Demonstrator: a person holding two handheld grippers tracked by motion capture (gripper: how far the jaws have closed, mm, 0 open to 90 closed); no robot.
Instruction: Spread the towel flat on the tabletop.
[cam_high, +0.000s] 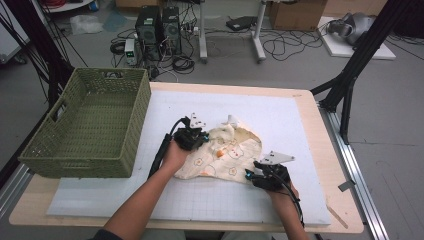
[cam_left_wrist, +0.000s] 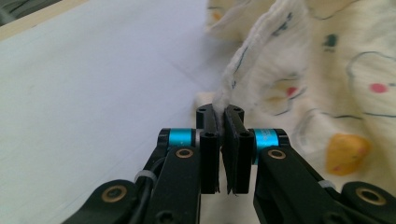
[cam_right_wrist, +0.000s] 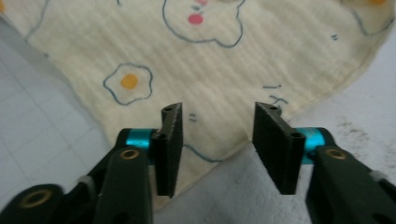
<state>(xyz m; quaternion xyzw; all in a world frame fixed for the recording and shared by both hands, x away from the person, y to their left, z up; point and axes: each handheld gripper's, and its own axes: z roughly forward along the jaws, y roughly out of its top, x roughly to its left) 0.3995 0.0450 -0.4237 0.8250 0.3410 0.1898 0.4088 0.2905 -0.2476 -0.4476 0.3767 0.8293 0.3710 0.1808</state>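
— Where's the cloth sitting?

— On the white mat that covers the bench, well to the right of the green woven basket. It's cream, printed with little bears and fried eggs, and it lies rumpled, with one fold raised on the side nearest the basket.

— And the left tool?

— It's at the cloth's basket-side edge. Look along its jaws in the left gripper view: the left tool is pinched right down on a raised fold of the cloth, with the fabric rising straight out from between the two black pads. Barely any gap there, just the thickness of the fold.

— So it's got hold of it.

— Yes, clamped on that edge. The rest of the cloth spreads away from the basket on the mat.

— The right tool?

— That one is at the cloth's near corner, on the side farthest from the basket. In the right gripper view the right tool stands partway apart, a middling gap. The cloth's hem runs across under that gap, so one pad is over printed fabric and the other is over bare mat.

— Is it gripping?

— No, the pads aren't pressing on anything; the cloth lies flat beneath them.
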